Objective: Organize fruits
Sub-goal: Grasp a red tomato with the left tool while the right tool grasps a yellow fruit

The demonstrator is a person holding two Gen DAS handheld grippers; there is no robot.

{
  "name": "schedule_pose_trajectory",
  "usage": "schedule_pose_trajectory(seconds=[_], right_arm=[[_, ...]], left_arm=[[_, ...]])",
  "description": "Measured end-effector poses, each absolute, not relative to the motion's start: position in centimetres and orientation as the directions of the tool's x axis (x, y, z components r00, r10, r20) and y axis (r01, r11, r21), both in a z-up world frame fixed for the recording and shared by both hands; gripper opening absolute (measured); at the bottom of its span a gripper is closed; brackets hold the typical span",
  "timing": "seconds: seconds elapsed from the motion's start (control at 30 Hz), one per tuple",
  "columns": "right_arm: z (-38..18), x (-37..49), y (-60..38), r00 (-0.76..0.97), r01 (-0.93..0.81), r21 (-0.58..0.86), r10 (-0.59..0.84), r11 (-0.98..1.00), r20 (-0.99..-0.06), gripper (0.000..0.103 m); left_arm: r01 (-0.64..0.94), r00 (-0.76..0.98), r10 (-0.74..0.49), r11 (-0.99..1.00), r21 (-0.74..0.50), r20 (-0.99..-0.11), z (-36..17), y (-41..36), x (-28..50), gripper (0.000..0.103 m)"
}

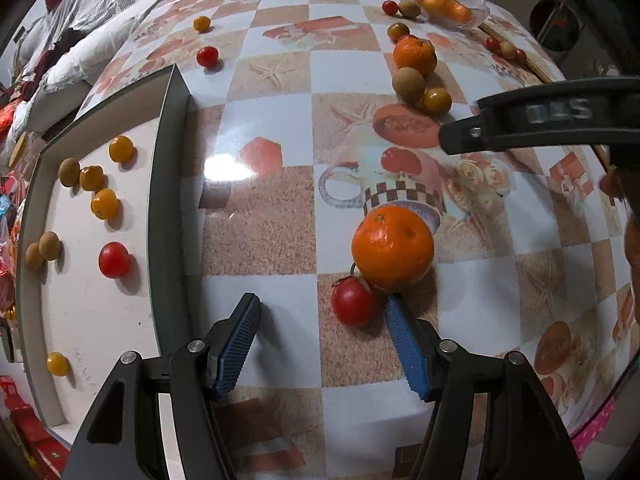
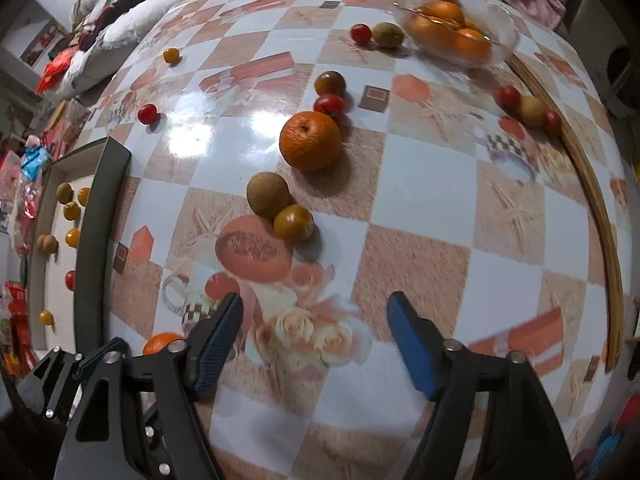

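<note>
From the left wrist view, the left gripper (image 1: 322,316) sits low over the table (image 1: 280,128), jaws apart and holding nothing. A red tomato (image 1: 353,303) lies just inside its right finger, touching a big orange (image 1: 393,247) beyond. The tray (image 1: 168,184) to the left already holds small fruits, so sorting looks partway done; I judge the tomato is the next pick, which calls for centring the fingers and closing without nudging the orange.

From the right wrist view, the right gripper (image 2: 314,316) hovers above bare tablecloth, jaws wide, empty. Ahead lie another orange (image 2: 310,141), a brown fruit (image 2: 267,195) and a yellow tomato (image 2: 293,222); a glass bowl (image 2: 508,36) of oranges stands far off.
</note>
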State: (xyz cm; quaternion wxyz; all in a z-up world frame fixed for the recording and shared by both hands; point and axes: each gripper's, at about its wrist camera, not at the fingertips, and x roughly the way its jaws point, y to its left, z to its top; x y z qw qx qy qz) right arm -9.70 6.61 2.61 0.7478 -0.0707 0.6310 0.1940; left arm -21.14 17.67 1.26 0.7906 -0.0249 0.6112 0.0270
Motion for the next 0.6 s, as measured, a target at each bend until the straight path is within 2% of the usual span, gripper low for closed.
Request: schedule_pose_trajectory(seconds=[0.07, 0.23, 0.3, 0.37, 0.43, 0.5, 0.6], right_arm=[[2.2, -9.1, 7.3, 0.131, -0.398, 0.13, 0.197, 0.908, -0.972, 0.06], [2.0, -8.0, 8.8, 0.171, -0.431, 0.1, 0.19, 0.897, -0.967, 0.059], [1.9, -7.6, 9.4, 0.185, -0.444, 0.084, 0.183, 0.892, -0.966, 0.056], [2.0, -7.3, 9.8, 0.197, -0.456, 0.075, 0.182, 0.887, -0.963, 0.046], [2.0, -7.1, 10.0, 0.204, -0.463, 0.071, 0.184, 0.883, -0.962, 0.026], [2.1, -6.8, 10.1, 0.203, -0.464, 0.082, 0.196, 0.882, -0.96, 0.024], [2.2, -6.8, 10.0, 0.201, -0.449, 0.102, 0.211, 0.888, -0.957, 0.024]], left_arm=[[-0.074, 0.256, 0.011, 0.997, -0.008, -0.967, 1.2, 17.7, -21.0, 0.066], [-0.084, 0.26, 0.015, 0.996, -0.007, -0.965, 1.3, 17.4, -20.9, 0.065], [-0.088, 0.26, 0.007, 0.996, -0.016, -0.966, 1.4, 17.3, -21.0, 0.055], [-0.085, 0.257, 0.0, 0.996, -0.023, -0.966, 1.6, 17.3, -20.9, 0.043], [-0.092, 0.254, -0.017, 0.995, -0.041, -0.967, 1.7, 17.6, -21.0, 0.036], [-0.109, 0.247, -0.054, 0.99, -0.084, -0.967, 1.8, 18.0, -21.0, 0.025], [-0.151, 0.235, -0.114, 0.977, -0.152, -0.965, 1.8, 19.1, -20.8, 0.023]])
